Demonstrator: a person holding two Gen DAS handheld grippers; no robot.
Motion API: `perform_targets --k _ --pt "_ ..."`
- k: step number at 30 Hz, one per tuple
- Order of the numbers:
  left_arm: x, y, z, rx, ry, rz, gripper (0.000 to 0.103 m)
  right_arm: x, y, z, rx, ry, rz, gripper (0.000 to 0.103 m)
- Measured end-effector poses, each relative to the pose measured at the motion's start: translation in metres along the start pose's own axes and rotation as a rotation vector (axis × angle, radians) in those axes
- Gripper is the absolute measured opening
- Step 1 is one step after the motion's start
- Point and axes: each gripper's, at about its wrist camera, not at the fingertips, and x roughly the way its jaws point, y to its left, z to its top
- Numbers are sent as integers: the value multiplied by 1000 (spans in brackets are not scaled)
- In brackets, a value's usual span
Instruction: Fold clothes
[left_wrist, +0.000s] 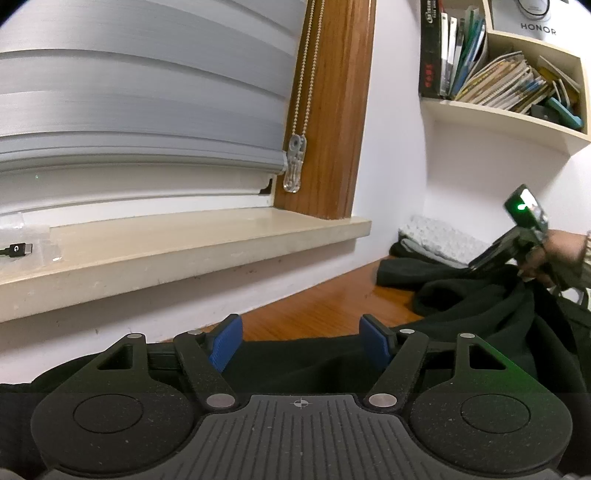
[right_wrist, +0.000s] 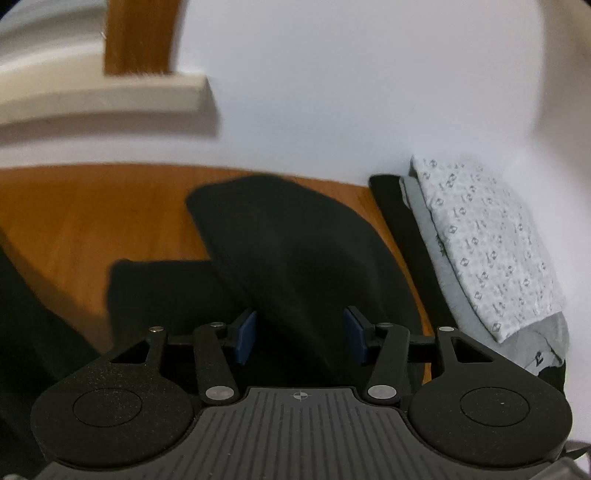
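Ahead-right of your right gripper (right_wrist: 299, 334), a folded stack (right_wrist: 491, 251) sits by the wall, so some is done, but the black garment (right_wrist: 295, 243) lies rumpled between its half-open pads, ungripped, and your left gripper (left_wrist: 301, 341) gapes wide, empty.

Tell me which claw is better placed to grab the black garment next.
Probably the right claw: its open pads straddle a raised fold of the black garment. The left claw is open too, over the flat edge.

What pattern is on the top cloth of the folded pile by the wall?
Pale grey with small dark printed motifs on the top cloth; clearest in the right wrist view.
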Motion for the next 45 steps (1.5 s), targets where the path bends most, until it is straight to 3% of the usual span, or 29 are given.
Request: perform_targets --k 2,3,4,6,13,15,16,18,19,21,26,29,30,37,41,45 --pt "0 0 0 4 -1 -1 74 4 -7 1 10 21 19 44" --pt "0 0 0 7 -1 -1 74 4 -11 2 18 29 30 26" --pt "0 0 0 8 -2 -2 74 2 -14 2 22 29 30 18" --pt "0 0 0 11 -3 -2 74 -8 -23 -1 34 -14 -3 13" --pt "0 1 1 13 -5 -5 75 -90 -101 -16 238 -292 -257 11" --pt "0 1 1 15 -5 -6 75 -104 -126 -31 291 -289 -362 12" --pt "1 1 1 15 -5 -6 75 -103 -138 -39 317 -242 -376 14" --pt "0 1 1 17 -2 -7 75 -90 -154 -57 347 -96 -328 20" --pt "0 1 1 17 -2 -8 75 -86 -156 -68 353 -74 -294 22" --pt "0 1 1 16 -2 -8 75 -86 -150 -80 357 -89 -252 28" --pt "0 1 1 20 -2 -9 77 -95 -117 -80 397 -241 -143 33" --pt "0 1 1 22 0 -9 77 -95 -101 -76 427 -343 -54 53" --pt "0 1 1 22 0 -9 77 -93 -96 -74 444 -356 -20 53" --pt "0 0 2 23 -1 -11 78 -92 -60 -58 461 -377 212 52" --pt "1 0 2 24 -1 -11 78 -90 -28 -49 379 -336 255 55" --pt "1 0 2 25 0 -12 78 -66 -4 -51 320 -277 233 65"
